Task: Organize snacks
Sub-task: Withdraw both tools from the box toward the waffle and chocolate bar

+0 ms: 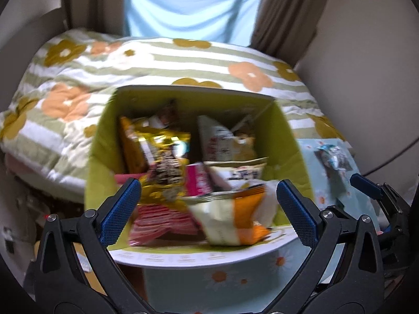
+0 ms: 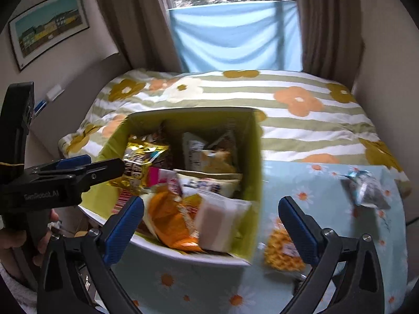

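My left gripper (image 1: 208, 213) hangs over the near edge of the green box (image 1: 285, 130), its blue pads (image 1: 119, 213) spread wide with nothing pressed between them. My right gripper (image 2: 210, 230) stands just as wide, its fingers (image 2: 298, 230) empty, one pad over the near wall of the box and the other over the table.

The box sits on the table's daisy-print cloth (image 2: 327, 183), at its left end, with its far wall up against the flowered bedspread (image 2: 301, 120). It is full of snacks. A gold foil bag (image 2: 142, 158) leans at the back left. A white packet with dark print (image 2: 195, 150) stands at the back right. A pink packet (image 2: 161, 178) lies in the middle. An orange and white bag (image 2: 172, 222) lies on top at the near side, touching a pale packet (image 2: 222, 222) just to its right. Everything in the box is blurred, so I cannot read any label.

Two snacks lie on the cloth outside the box. A yellow waffle in clear wrap (image 2: 281, 251) lies close to the box's near right corner, partly behind my right finger. A silver packet with a blue end (image 2: 366, 188) lies near the cloth's far right edge, well apart from the box.

In the right view my left gripper comes in from the left edge, with part of my hand (image 2: 15, 240) on its handle.
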### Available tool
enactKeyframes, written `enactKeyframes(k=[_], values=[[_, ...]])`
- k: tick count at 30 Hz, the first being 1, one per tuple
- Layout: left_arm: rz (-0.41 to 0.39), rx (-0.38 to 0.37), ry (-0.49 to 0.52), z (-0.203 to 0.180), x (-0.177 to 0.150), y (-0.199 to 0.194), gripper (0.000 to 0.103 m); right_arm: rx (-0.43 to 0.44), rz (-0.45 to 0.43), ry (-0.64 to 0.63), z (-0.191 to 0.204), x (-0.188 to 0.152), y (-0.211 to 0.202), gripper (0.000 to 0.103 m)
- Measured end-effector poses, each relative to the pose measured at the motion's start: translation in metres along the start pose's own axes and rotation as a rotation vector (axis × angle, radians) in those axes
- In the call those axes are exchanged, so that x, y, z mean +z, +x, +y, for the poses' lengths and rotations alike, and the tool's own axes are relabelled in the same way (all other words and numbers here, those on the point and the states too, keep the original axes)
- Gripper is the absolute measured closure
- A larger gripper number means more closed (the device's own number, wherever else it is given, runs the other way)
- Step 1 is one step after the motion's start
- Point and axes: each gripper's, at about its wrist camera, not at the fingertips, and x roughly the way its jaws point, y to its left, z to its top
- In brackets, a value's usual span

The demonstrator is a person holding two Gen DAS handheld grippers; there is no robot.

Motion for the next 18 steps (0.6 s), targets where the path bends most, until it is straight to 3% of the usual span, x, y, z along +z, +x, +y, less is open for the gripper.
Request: enactKeyframes(k=[7, 15, 18], values=[[0.003, -0.089, 0.080, -0.050, -0.003, 0.004, 0.000, -0.139, -0.054, 0.057, -0.046, -0.009, -0.045, 0.001], [0.027, -0.109, 0.103, -0.107, -0.016, 0.011, 0.000, -0.165, -0.090, 0.119, -0.111, -0.021, -0.074, 0.001], [0.027, -0.081, 0.106, -0.133, -0.023, 0.015, 0.000, -0.152, -0.082, 0.111, -0.138, -0.025, -0.076, 0.001]])
